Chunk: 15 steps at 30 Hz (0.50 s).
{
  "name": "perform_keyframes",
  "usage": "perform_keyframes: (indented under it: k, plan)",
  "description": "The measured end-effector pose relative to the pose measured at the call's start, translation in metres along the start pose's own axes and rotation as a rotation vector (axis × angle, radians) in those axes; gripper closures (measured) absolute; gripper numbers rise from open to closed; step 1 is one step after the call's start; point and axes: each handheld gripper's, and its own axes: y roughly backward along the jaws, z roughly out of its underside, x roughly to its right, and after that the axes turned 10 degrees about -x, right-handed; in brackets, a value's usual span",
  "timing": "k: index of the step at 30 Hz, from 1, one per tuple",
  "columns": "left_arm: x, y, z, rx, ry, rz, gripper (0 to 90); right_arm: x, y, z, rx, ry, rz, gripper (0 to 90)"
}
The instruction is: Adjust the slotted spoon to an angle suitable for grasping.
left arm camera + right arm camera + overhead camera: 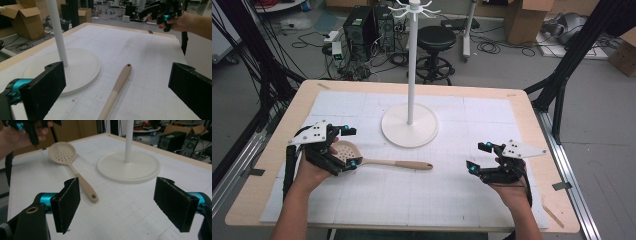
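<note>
1. Lying near the worktop's [522, 107] left edge, a beige perforated skimmer spoon [382, 160]; its smooth handle points right.
2. Left gripper [350, 147] straddles the bowl, jaws apart; right gripper [478, 157] released, near the right edge.
3. White round-based stand [410, 126] behind, mid-worktop.

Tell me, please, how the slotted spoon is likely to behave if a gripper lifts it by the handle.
The spoon looks like one stiff piece, so it should not flop. Its perforated bowl is wider than the slim handle, so a grasp near the handle's end may let the bowl end droop. The rounded handle could turn between flat jaws.
</note>
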Motion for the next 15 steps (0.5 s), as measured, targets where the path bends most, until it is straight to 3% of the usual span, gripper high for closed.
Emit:
perform_keyframes:
  k: [10, 15]
  plan:
    - [0.0003, -0.0015, 0.0001, -0.009, -0.002, 0.011, 1.7, 0.0045, 0.0052, -0.0003, 0.041, -0.022, 0.033, 18.7]
    - [0.0007, -0.0018, 0.0001, -0.011, 0.0, 0.01, 1.7, 0.0073, 0.0035, 0.0023, 0.013, -0.035, 0.034, 17.1]
